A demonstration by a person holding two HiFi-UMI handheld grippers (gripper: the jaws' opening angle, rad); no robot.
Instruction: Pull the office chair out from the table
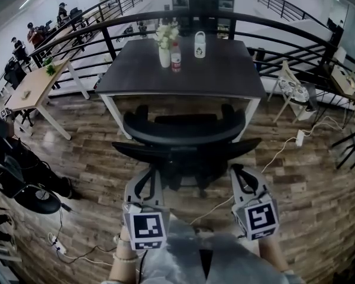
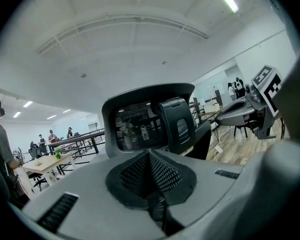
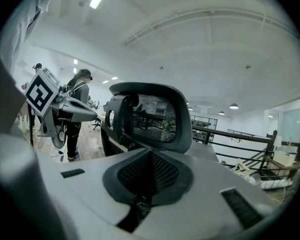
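**Spotter:** Where's the chair right now?

**Operator:** I've got the office chair (image 1: 183, 136) dead ahead of me. It's pushed in at the near edge of the table (image 1: 225, 76), with its armrests (image 1: 142, 112) at that edge and its curved back facing me.

**Spotter:** And your two grippers?

**Operator:** The left gripper (image 1: 152, 171) sits low behind the chair's left side, and the right gripper (image 1: 238, 171) sits low behind its right side. Both point at the back, close to the dark bar below it. From the head view I can't tell whether either tip touches the chair.

**Spotter:** Jaws?

**Operator:** Looking along the left one, its jaws are clenched tight, pads together, with nothing between them. The headrest (image 2: 140, 124) rises just beyond the tips. The right one is the same, clenched and empty, and I see that headrest (image 3: 157, 116) from the other side.

**Spotter:** What's on the tabletop?

**Operator:** Toward the far edge there's a vase of flowers (image 1: 164, 47) with a red-labelled bottle (image 1: 176, 61) just beside it. A white jug (image 1: 199, 45) stands a little to their right.

**Spotter:** What's around the table?

**Operator:** A black railing (image 1: 106, 18) curves behind the far edge. A wooden desk (image 1: 32, 87) stands well off to the left on the plank floor (image 1: 319, 200). A white cable (image 1: 278, 152) trails across the floor to the right of the chair. In the right gripper view a person (image 3: 81, 96) stands beyond my left gripper.
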